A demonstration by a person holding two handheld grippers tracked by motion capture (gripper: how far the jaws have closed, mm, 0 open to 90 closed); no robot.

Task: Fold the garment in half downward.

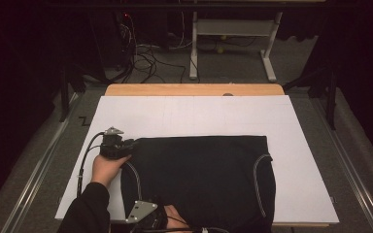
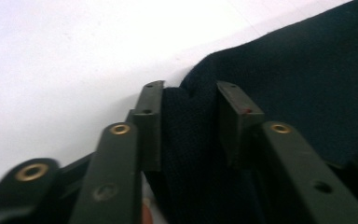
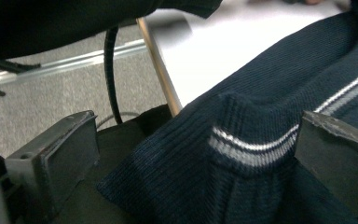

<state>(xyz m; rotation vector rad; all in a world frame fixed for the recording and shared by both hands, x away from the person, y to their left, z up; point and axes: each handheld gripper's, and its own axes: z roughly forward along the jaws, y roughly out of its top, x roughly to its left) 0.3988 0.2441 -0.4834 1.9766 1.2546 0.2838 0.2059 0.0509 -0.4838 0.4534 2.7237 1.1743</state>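
Sweater cuff between wide right fingers, untouched; left fingers pinch its corner.

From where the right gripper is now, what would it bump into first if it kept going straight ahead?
The dark striped sweater. Its ribbed edge already bulges up between the open jaws of the right gripper, so the cloth comes first; the white board lies beyond, though depth is hard to judge.

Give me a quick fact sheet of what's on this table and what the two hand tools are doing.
Surface: white board on a wooden table
Item: dark sweater with pale stripes, lying folded
Left gripper: pinching a fold at the sweater's far left corner
Right gripper: jaws wide, striped cuff between them, not yet squeezed
Floor: grey carpet, cables beyond the table
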